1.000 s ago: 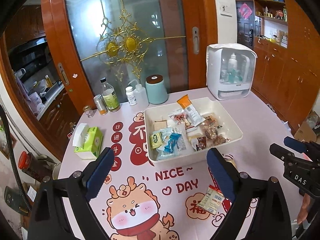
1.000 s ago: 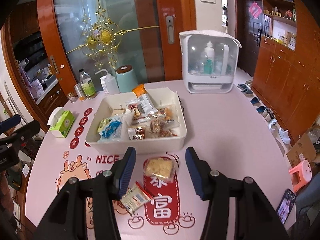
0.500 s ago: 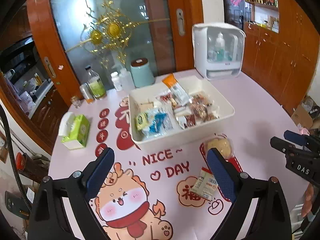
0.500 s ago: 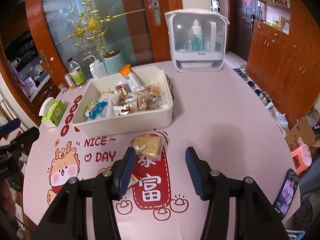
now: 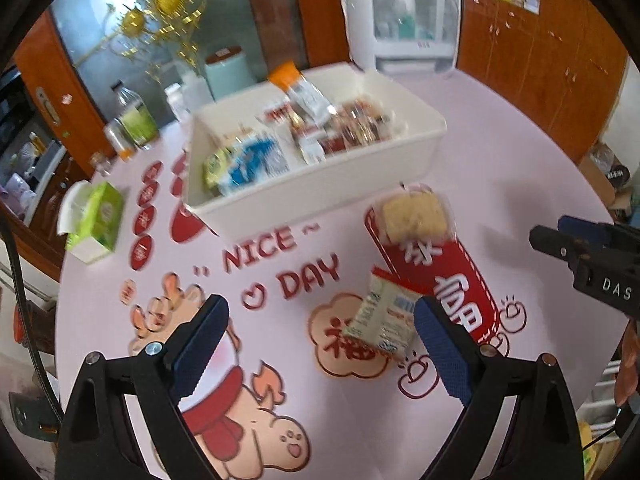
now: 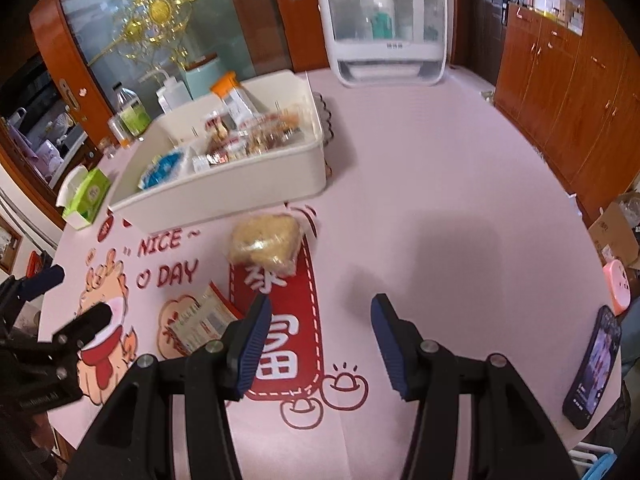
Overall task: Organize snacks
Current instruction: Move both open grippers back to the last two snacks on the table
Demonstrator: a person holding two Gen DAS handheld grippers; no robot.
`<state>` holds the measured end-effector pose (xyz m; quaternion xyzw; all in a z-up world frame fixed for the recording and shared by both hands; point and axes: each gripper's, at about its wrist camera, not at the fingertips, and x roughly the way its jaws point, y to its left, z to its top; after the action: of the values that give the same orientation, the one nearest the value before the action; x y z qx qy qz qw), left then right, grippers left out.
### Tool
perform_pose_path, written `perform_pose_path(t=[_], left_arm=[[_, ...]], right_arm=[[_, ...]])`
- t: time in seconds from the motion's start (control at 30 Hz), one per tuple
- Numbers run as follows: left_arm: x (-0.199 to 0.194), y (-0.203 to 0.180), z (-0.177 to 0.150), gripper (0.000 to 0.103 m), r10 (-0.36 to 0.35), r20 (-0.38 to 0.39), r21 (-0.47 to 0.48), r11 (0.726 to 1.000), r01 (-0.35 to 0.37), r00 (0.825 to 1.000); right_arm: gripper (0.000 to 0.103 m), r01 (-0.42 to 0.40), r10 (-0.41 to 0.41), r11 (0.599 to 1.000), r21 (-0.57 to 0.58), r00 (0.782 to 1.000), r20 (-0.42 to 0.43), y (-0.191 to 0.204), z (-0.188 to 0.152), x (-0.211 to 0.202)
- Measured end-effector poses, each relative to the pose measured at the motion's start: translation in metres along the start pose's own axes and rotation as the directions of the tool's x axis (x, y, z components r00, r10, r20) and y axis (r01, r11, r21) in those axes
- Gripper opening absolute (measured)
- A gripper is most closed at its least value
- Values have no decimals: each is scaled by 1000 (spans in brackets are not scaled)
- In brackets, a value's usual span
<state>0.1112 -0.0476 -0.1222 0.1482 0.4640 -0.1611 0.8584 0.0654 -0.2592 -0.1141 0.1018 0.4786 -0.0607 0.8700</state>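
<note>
My left tongs [image 5: 320,354] gape wide, empty; the flat cream snack packet [image 5: 382,322] lies near the worktop's near edge, touching their right pad, long axis running away from me. Right tongs [image 6: 318,340] half-open, empty; wrapped cake [image 6: 266,242] lies ahead-left, beside the snack bin [image 6: 224,200].

The left hand-held gripper [image 5: 320,344] is held wide open above the desk [image 5: 500,168], a cream snack packet [image 5: 382,320] lying just beside its right finger [image 5: 440,352].
</note>
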Motion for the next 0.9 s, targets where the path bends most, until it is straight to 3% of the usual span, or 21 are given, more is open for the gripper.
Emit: perform_pose_path(t=[0.43, 0.7, 0.9], left_arm=[[90, -28, -21, 93, -128, -159, 4, 992, 130, 979], [119, -43, -24, 93, -95, -198, 22, 995, 101, 976], [134, -27, -19, 93, -102, -200, -78, 993, 88, 974]], right_arm=[[52, -24, 23, 1000, -6, 995, -99, -3, -6, 59], [52, -75, 68, 993, -90, 995, -73, 9, 19, 74], [52, -99, 89, 964, -245, 995, -54, 28, 42, 90]])
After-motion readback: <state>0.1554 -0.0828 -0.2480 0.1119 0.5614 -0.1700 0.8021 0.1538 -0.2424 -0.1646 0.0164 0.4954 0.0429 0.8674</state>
